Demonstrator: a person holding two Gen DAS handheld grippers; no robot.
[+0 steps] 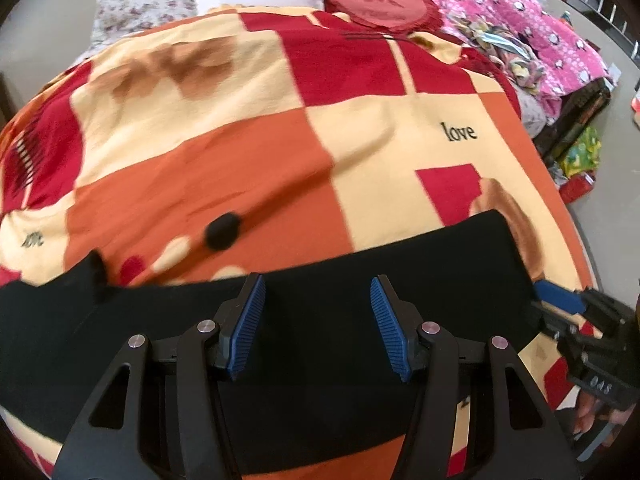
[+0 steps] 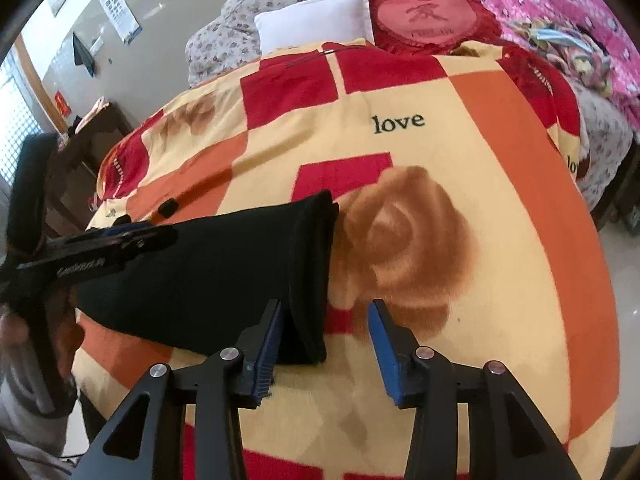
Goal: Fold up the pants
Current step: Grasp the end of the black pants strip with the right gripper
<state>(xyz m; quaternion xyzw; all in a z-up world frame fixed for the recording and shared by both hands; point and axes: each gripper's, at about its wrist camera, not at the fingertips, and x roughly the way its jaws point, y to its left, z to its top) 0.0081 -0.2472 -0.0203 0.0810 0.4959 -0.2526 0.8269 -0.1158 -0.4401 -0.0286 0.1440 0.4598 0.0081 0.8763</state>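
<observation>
so we have the black pants [image 1: 312,320] lying in a long band across the blanket [image 1: 248,152], flat for an even fold; our left gripper [image 1: 316,300] hangs spread above them, and our right gripper [image 2: 326,332] gapes around their end, nothing pinched

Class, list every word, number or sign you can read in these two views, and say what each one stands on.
"love": black letters on a cream square of the blanket.
"lo": cut-off word at that blanket's right edge.
Chinese character on the red heart cushion; smaller line beneath it is too blurred to read.
Embossed marks on the right gripper body: roughly "045", uncertain.
Lettering on the left gripper body: blurred, unreadable.
Wall poster: too small.
</observation>
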